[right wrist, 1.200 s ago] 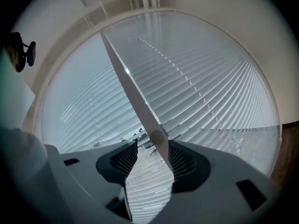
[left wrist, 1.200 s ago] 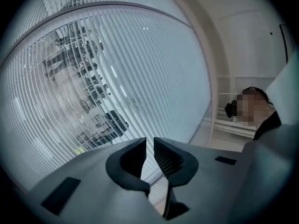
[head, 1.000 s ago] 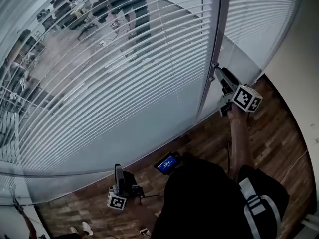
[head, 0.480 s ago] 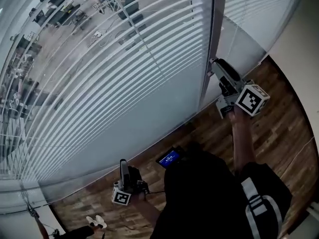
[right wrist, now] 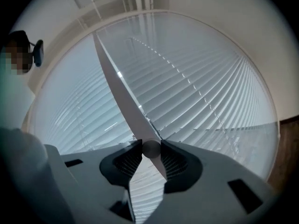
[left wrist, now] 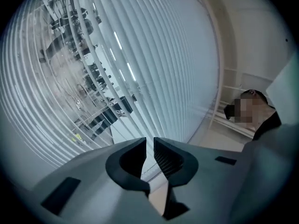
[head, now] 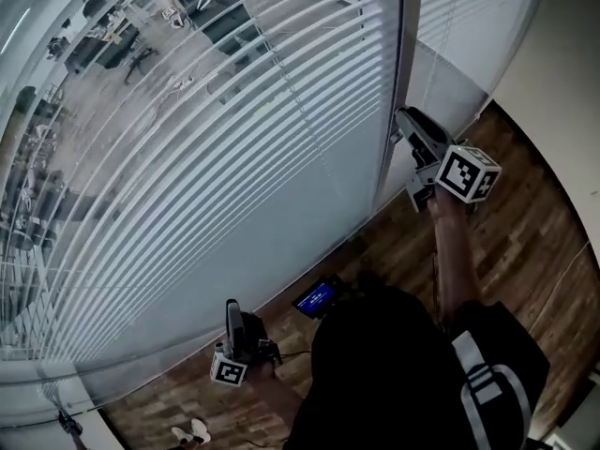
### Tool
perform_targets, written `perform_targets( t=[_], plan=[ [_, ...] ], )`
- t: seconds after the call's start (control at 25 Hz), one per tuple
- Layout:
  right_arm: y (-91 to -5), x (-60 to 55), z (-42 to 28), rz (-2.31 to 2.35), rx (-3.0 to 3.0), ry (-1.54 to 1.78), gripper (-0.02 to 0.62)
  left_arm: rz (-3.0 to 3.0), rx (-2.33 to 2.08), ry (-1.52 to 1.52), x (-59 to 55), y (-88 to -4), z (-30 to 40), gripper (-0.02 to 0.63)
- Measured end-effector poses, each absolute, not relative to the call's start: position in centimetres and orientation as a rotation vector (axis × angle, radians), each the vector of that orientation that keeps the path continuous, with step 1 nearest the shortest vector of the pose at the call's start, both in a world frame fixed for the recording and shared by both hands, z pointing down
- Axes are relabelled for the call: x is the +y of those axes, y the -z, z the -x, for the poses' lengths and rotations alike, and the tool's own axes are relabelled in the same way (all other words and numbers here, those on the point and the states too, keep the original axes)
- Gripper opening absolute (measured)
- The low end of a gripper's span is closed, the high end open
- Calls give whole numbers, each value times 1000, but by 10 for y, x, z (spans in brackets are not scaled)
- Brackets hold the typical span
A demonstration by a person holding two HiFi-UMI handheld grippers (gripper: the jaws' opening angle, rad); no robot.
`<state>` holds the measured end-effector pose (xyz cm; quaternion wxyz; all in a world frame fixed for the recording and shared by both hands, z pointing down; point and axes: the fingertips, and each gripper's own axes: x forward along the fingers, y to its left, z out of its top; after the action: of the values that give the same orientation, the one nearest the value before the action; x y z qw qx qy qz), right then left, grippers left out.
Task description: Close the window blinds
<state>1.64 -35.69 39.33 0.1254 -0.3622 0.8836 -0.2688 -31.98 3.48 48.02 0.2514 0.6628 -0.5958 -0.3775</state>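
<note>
White slatted blinds (head: 234,139) cover the big window, and the street below shows through the slats at the left. My right gripper (head: 401,118) is raised to the grey upright between the two blinds. In the right gripper view, the pale blind wand (right wrist: 122,90) runs down into my right gripper (right wrist: 151,148). Its jaws are closing, and both pads touch the wand's round end. My left gripper (head: 232,306) hangs low by the floor. In its own view my left gripper (left wrist: 149,146) points at the blinds with a narrow gap and nothing between its jaws.
A second blind (head: 469,17) hangs right of the upright, beside a white wall (head: 562,82). Below lies a wooden floor (head: 525,232). A small device with a blue screen (head: 316,300) sits near my body.
My right gripper has stayed at the upright beside the blind, a little higher in the picture. My left gripper has drifted slightly right and down. The head view has shifted.
</note>
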Motion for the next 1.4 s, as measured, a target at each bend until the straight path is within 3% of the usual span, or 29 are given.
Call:
perform_targets(
  t=[0.2,0.52,0.6,0.88,1.28,1.4],
  plan=[
    [-385,-353,-12,1270,2800,454,130,-1834,-1601,1037,40,-470,332,55],
    [-378,-351,1,1674,3092,-680,130,-1850,-1559,1031,38,-475,341,55],
    [-377,-350,3,1707,3093,-814,130,-1864,-1554,1017,38,-475,342,55],
    [-385,-352,0,1656,3036,-416,137,-1873,-1564,986,37,-478,343,55],
    [-384,-358,-14,1219,2710,570,150,-1880,-1556,991,41,-479,338,55],
    [-384,-356,-13,1161,2682,649,130,-1886,-1553,989,44,-478,337,55]
  ],
)
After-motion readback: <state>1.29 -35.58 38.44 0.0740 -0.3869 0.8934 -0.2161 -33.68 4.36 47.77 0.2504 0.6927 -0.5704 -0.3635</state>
